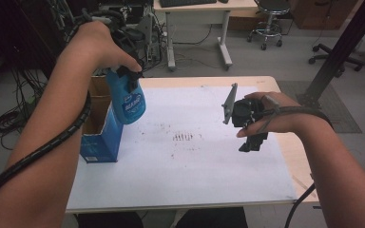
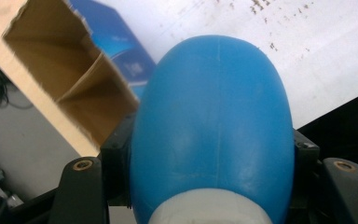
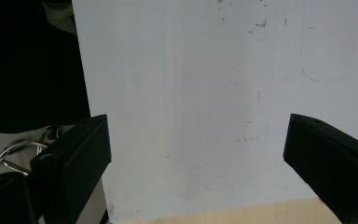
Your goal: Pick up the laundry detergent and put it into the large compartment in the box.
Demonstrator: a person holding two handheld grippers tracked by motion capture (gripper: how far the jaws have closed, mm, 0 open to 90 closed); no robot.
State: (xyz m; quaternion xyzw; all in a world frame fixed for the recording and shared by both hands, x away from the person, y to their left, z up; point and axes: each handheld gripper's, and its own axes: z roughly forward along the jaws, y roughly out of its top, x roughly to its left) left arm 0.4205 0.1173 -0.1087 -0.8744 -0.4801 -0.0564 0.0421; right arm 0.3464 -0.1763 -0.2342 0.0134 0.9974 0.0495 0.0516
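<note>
Here left tongs [image 1: 126,76] grip the blue bottle [image 1: 129,104], seemingly above the box [image 1: 100,137].

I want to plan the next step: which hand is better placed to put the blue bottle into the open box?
Left. The left gripper already clamps the blue bottle right above the open box. The right gripper hangs open and empty, far across the white sheet.

Blue bottle's [image 2: 212,126] cap cut off
</note>
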